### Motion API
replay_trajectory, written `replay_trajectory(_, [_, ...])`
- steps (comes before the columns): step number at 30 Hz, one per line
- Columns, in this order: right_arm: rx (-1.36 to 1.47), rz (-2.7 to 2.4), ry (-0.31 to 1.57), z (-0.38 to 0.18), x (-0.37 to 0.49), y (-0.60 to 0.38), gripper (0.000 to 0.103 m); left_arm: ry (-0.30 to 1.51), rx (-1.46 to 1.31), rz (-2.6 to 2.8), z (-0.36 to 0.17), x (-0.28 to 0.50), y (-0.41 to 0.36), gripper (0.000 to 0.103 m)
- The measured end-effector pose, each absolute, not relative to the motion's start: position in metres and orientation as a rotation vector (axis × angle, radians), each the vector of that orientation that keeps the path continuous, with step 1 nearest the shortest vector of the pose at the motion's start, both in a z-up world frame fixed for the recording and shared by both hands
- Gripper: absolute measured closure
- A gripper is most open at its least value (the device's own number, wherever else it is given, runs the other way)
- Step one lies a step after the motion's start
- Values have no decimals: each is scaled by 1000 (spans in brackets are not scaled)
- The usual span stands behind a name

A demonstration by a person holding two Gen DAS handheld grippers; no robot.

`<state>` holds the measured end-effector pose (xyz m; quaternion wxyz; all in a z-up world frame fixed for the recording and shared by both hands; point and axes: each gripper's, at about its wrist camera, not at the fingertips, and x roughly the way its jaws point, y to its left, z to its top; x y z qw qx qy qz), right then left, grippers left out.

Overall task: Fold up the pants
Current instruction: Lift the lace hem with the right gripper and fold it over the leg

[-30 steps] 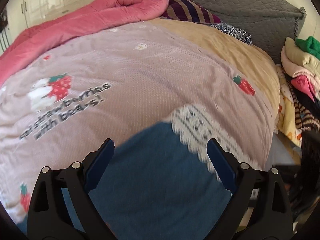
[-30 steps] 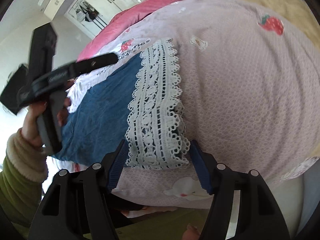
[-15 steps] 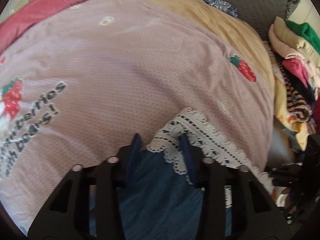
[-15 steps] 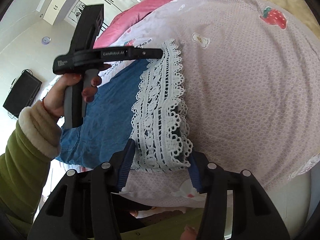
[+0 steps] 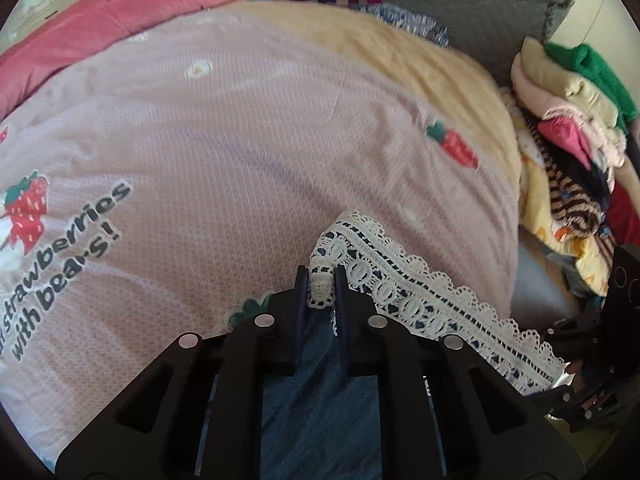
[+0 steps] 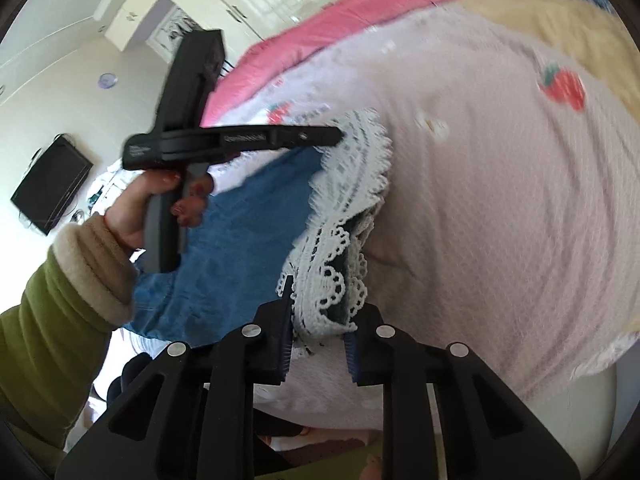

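Blue denim pants [image 6: 240, 232] with a white lace hem band [image 5: 400, 280] lie across the lower centre of both views on a pale pink strawberry-print quilt [image 5: 240, 140]. A rolled pink blanket [image 5: 120, 4] fills the upper left of the left view, and a pile of folded clothes [image 5: 568, 120] sits at its right edge. The left gripper [image 5: 321, 276] has just been closing and now pinches one lace corner. The right gripper [image 6: 320, 312] has just been closing too; bunched lace sits clamped between its jaws. A hand [image 6: 160, 200] in a green sleeve [image 6: 48, 340] holds the left tool.
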<state>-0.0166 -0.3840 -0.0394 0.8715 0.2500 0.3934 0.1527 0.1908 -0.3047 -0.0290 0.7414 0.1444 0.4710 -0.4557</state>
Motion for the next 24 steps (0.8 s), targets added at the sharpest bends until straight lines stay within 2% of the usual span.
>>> replay_trajectory(8, [436, 410, 743, -8, -4, -352, 85, 968, 167, -1032, -6, 196, -267, 98])
replay_trajectory(24, [235, 671, 754, 7, 36, -228, 85, 865, -262, -953, 5, 186, -108, 98])
